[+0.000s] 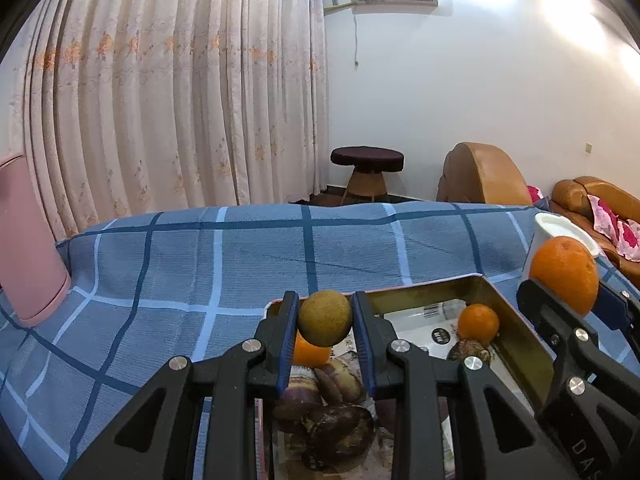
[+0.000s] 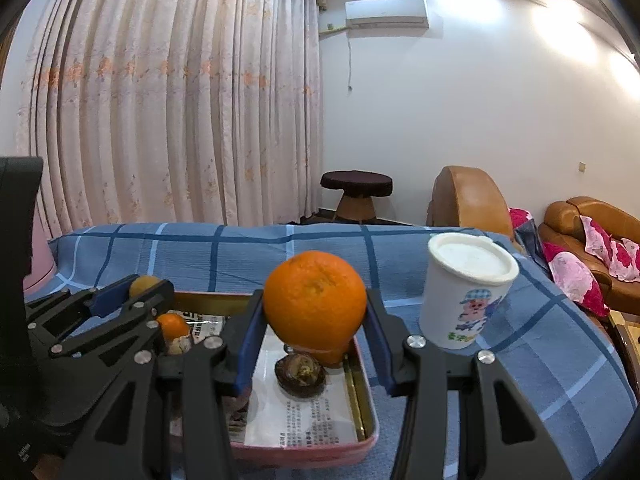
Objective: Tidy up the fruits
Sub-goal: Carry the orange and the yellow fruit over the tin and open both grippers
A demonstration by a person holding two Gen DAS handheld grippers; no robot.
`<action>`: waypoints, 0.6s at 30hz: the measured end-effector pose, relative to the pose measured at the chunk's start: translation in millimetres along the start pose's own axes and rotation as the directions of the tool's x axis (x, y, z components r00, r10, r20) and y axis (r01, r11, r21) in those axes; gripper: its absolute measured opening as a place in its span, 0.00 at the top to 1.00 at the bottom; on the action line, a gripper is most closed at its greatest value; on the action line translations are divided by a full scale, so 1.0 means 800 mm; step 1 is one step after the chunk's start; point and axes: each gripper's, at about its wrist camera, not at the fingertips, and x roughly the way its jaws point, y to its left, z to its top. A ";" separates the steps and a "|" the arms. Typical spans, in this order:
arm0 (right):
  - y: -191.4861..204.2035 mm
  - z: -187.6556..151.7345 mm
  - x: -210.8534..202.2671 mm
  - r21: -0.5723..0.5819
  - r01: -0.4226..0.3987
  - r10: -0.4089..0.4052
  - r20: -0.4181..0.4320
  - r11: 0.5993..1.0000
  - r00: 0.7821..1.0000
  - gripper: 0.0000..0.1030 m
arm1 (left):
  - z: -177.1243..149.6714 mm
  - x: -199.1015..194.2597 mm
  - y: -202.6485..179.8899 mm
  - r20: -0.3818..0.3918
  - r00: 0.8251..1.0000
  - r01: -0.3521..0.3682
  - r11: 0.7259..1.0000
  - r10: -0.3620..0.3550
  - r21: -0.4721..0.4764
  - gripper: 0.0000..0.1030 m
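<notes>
The large orange (image 2: 315,300) sits clamped between the blue pads of the right gripper (image 2: 316,312), held in the air above the near-right part of the tray (image 2: 362,384). The small brownish-green round fruit (image 1: 325,318) is pinched the same way in the left gripper (image 1: 325,322), hanging over the tray's far-left corner. Both fruits are round, so neither has a long axis to mind — what matters is only what lies below each one.

Under the large orange, on the tray's paper lining, rest a dark wrinkled fruit (image 2: 300,374) and another orange (image 2: 334,354) partly hidden behind it. Under the left gripper lie a further orange (image 1: 311,350) and a heap of dark brown fruits (image 1: 332,408). A small orange (image 1: 478,323) sits toward the tray's far side, between the two tools.

Just beside the tray on its right stands a white lidded cup (image 2: 466,290), upright on the blue checked cloth (image 1: 200,264); the right gripper is much the nearer to it. Well to the tray's left stands a pink container (image 1: 28,240). I judge the cup the likeliest thing to be knocked if the orange travels rightward — the cloth beyond the tray's far edge looks free.
</notes>
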 end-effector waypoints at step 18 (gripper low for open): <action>0.018 0.004 0.063 0.038 -0.087 0.092 -0.153 0.995 0.984 0.52 | -0.006 0.033 0.018 -0.117 0.991 -0.071 0.997 0.066 -0.037 0.72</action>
